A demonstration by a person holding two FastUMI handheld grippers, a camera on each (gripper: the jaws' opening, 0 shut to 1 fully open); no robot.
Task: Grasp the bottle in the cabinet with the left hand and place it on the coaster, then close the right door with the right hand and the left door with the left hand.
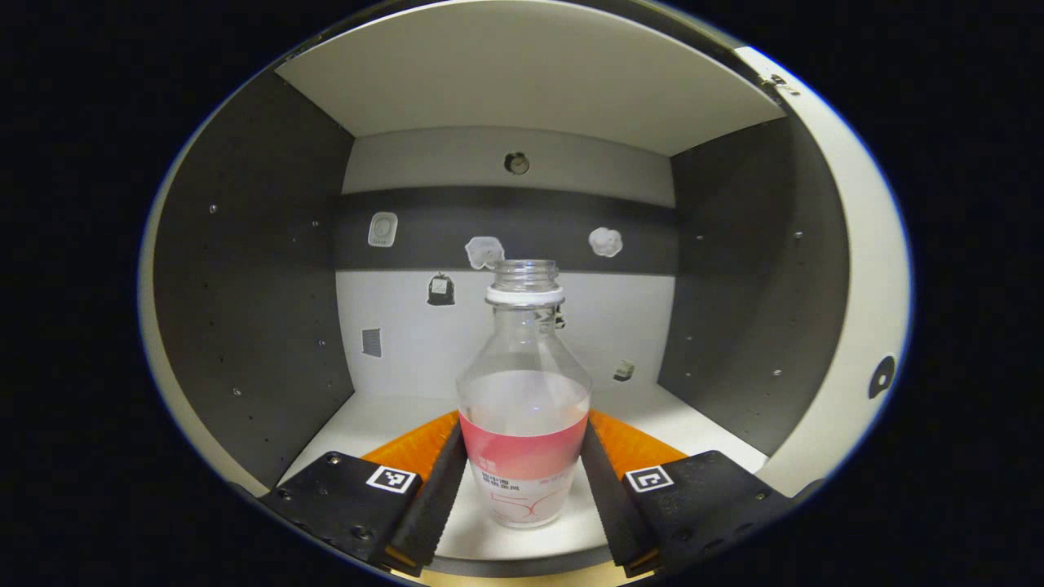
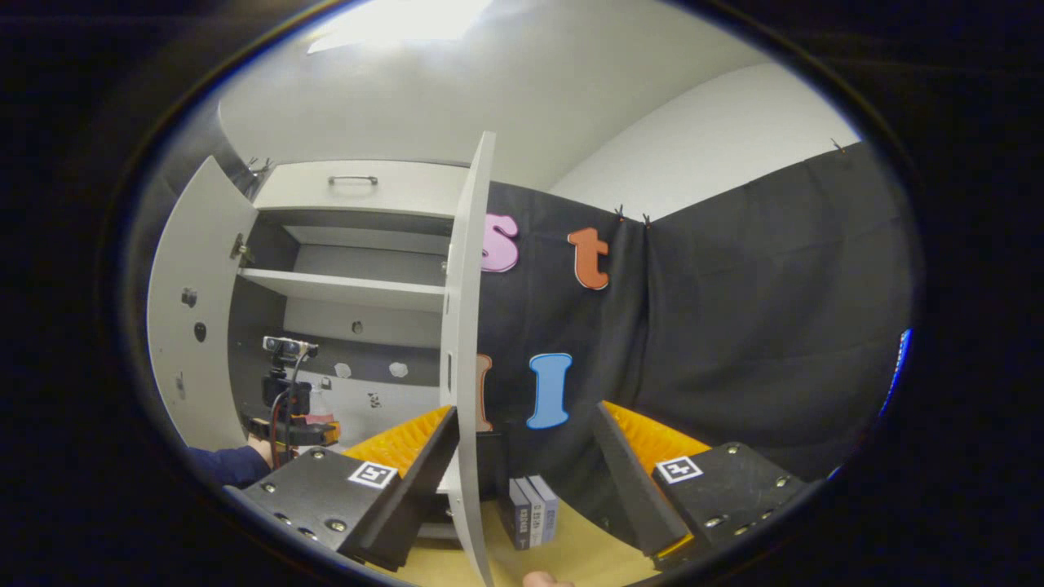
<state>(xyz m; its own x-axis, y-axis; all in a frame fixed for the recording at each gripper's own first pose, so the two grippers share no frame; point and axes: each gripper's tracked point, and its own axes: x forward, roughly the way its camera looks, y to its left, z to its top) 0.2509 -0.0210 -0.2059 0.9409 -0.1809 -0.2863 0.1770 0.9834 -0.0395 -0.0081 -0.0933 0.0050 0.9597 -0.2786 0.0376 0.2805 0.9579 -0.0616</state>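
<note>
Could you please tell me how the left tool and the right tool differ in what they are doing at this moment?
The left tool reaches inside the cabinet, while the right tool hangs outside it, in front of the right door. The left tool's fingers flank the bottle, touching or nearly so; the right tool's fingers hold nothing, with the door's edge between them. Both are spread open.

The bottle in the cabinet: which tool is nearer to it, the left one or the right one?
Left. The left tool is inside the cabinet with its fingers on either side of the bottle. The right tool is outside, in front of the open right door.
</note>
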